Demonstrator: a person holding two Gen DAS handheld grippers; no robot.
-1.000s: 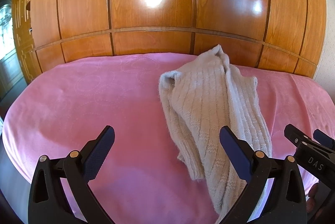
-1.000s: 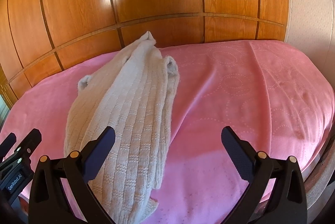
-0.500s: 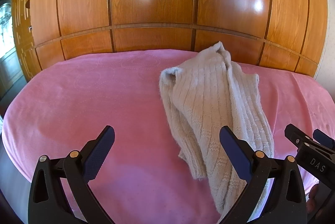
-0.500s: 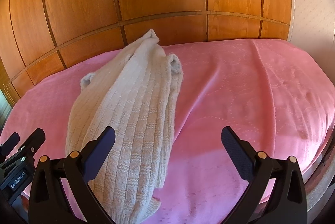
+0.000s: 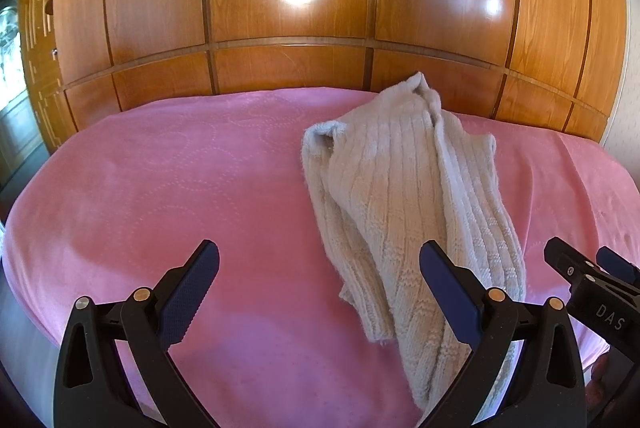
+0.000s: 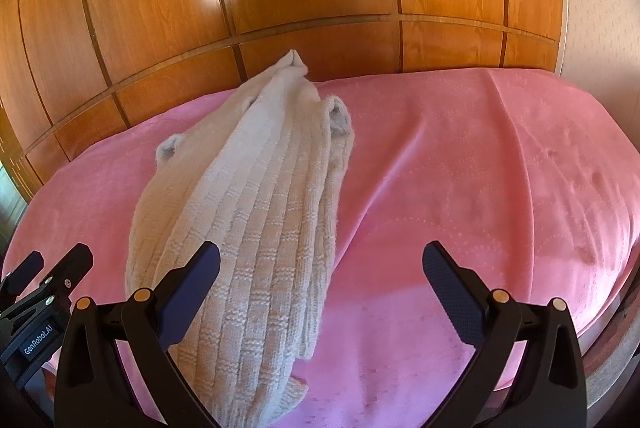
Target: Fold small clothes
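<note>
A beige ribbed knit garment [image 5: 404, 195] lies bunched in a long strip on the pink bedspread [image 5: 180, 187], running from the near edge to the wooden panel. In the right wrist view the garment [image 6: 256, 228] lies left of centre on the bedspread [image 6: 460, 187]. My left gripper [image 5: 320, 280] is open and empty, hovering above the near edge, with its right finger over the garment's near end. My right gripper [image 6: 320, 280] is open and empty, with its left finger over the garment. Each gripper shows at the edge of the other's view.
A glossy wooden panelled wall [image 5: 300, 7] stands right behind the bed. A pale wall [image 6: 596, 7] is at the far right. The bedspread drops off at the left and right edges.
Both grippers have tilted or drawn back slightly, so the garment and bed sit a little lower in the views. The garment has not moved. Both grippers stay open.
</note>
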